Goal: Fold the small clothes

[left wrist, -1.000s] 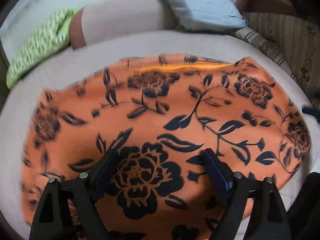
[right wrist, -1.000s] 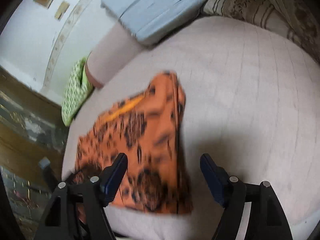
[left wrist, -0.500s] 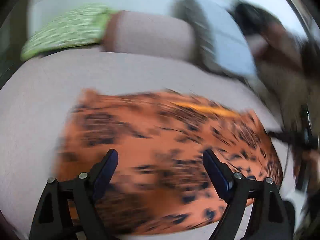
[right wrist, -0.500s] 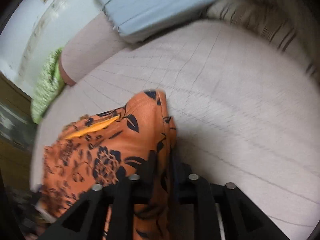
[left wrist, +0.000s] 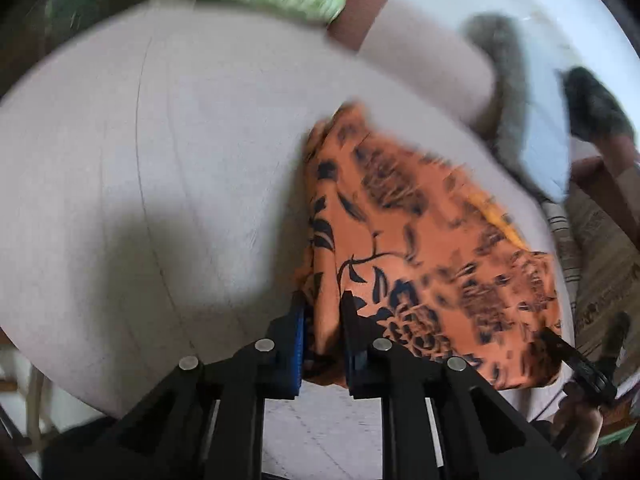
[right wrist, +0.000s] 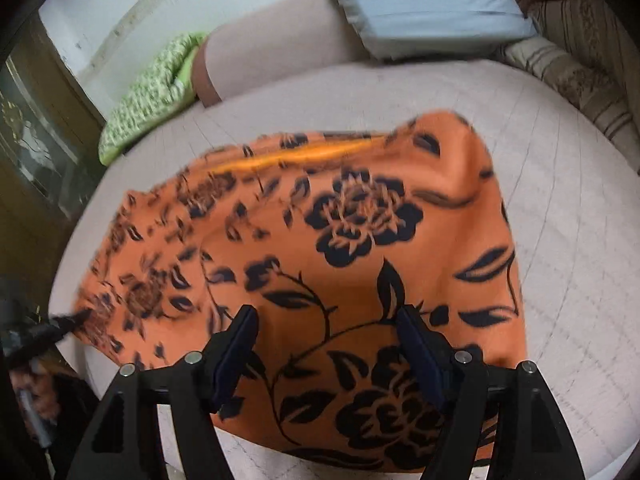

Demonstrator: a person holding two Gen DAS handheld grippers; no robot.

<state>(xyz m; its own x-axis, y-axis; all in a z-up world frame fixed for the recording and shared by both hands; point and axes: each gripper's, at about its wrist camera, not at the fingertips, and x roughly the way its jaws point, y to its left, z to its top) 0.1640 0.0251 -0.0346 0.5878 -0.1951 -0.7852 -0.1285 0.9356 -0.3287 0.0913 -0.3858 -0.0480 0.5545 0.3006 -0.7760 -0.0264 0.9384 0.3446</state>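
An orange garment [right wrist: 360, 240] printed with black roses and leaves lies spread on a pale, faintly gridded bed surface [right wrist: 560, 240], its soft cloth rumpled into a raised fold toward the far right corner and showing a brighter orange band along the far edge. The left gripper [left wrist: 322, 320] has just been closing, and its blue-padded jaws now pinch the garment's near left edge, the cloth bunched between them. The right gripper [right wrist: 326, 344] has just been opening; its jaws stand wide apart over the near part of the garment, and the cloth shows flat in the gap with neither pad pressing it.

Beyond the jaws, the right wrist view gives a sharp look at a light blue pillow [right wrist: 432, 4], a beige bolster [right wrist: 272, 44] and a green patterned cushion [right wrist: 148, 96] along the far side of the bed. The left wrist view, blurred, shows the broad bare stretch of bed [left wrist: 140, 180] left of its jaws and the right gripper's black tip [left wrist: 576, 360] at the garment's corner.
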